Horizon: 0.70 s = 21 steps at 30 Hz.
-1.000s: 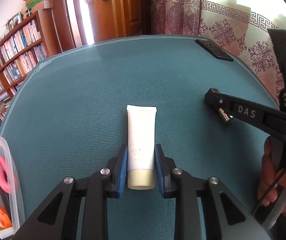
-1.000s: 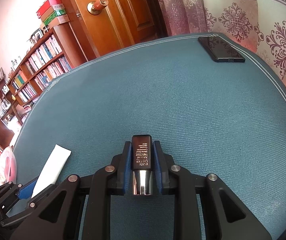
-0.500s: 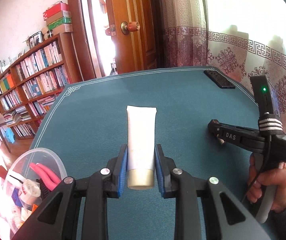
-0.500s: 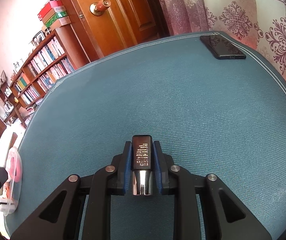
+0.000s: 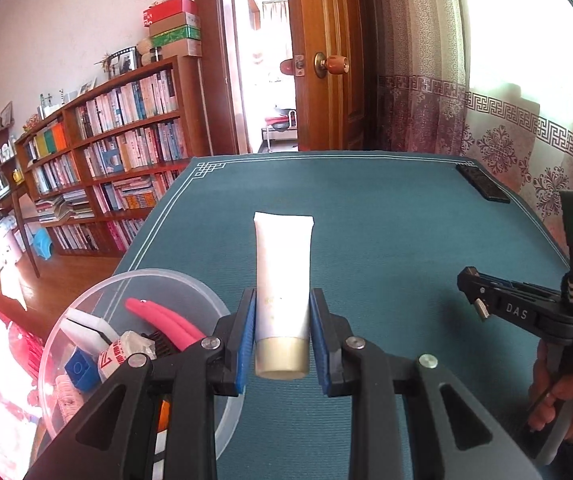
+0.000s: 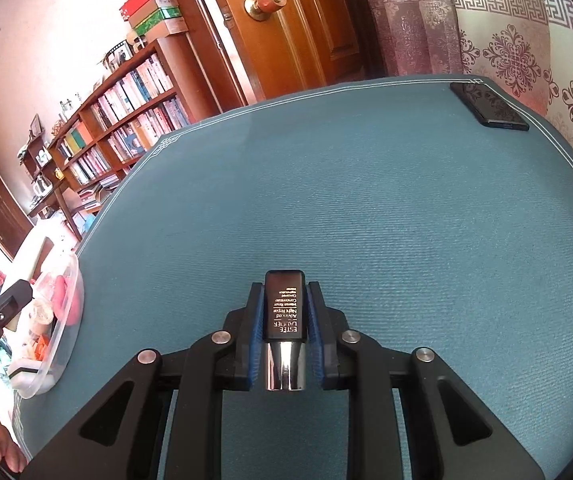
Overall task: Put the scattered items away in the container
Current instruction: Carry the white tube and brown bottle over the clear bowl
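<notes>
My left gripper [image 5: 282, 308] is shut on a white cosmetic tube [image 5: 283, 276] with a gold cap, held in the air above the teal table mat [image 5: 386, 216]. Just below and left of it sits the clear plastic container [image 5: 86, 300], holding pink-handled pliers [image 5: 158, 318], a blue brick and tape. My right gripper [image 6: 285, 300] is shut on a small black bottle [image 6: 284, 308] with a silver cap, over the mat's front middle. In the left wrist view the right gripper [image 5: 474, 280] shows at the right, held by a hand. The container [image 6: 60, 320] lies at the far left in the right wrist view.
A black phone [image 5: 482, 188] [image 6: 488, 110] lies at the mat's far right corner. Bookshelves [image 5: 114, 160] and a wooden door [image 5: 326, 60] stand beyond the table. A patterned curtain [image 6: 526, 40] hangs behind the right edge.
My left gripper has lifted the white tube off the mat and swung left toward the container, which now fills more of its view. The right gripper has held the black bottle and risen slightly.
</notes>
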Each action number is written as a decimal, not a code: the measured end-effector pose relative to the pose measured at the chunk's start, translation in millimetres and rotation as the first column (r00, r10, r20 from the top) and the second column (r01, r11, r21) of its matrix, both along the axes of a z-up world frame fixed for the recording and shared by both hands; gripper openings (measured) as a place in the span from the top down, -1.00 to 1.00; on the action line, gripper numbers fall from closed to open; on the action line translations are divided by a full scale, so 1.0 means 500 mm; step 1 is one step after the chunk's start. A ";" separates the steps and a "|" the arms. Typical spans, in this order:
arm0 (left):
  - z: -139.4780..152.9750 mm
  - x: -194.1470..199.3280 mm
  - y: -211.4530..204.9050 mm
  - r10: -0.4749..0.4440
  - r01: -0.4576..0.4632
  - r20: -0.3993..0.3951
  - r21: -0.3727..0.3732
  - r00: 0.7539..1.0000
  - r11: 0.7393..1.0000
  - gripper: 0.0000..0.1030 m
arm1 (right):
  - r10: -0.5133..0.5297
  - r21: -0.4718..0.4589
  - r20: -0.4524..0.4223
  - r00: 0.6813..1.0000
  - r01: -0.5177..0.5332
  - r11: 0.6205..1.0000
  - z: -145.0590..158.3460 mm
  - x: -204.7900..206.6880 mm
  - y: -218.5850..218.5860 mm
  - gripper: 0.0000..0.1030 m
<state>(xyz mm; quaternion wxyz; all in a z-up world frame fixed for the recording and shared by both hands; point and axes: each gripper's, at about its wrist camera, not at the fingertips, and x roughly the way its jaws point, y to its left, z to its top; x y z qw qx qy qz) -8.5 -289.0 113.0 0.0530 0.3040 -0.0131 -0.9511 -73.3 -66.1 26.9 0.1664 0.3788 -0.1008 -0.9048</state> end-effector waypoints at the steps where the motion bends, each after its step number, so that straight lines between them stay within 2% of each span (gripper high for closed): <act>1: -0.001 0.002 -0.009 0.006 -0.006 0.000 0.005 1.000 1.000 0.44 | 0.003 -0.004 0.002 1.000 -0.003 1.000 0.002 0.006 -0.005 0.57; 13: -0.004 0.050 -0.157 0.115 -0.113 -0.015 0.074 0.993 0.991 0.44 | 0.132 -0.039 -0.030 0.991 -0.133 0.990 0.054 0.072 -0.124 0.58; 21: -0.018 0.087 -0.243 0.179 -0.178 -0.004 0.099 0.984 0.979 0.44 | 0.265 -0.109 -0.041 0.963 -0.268 0.957 0.100 0.096 -0.234 0.58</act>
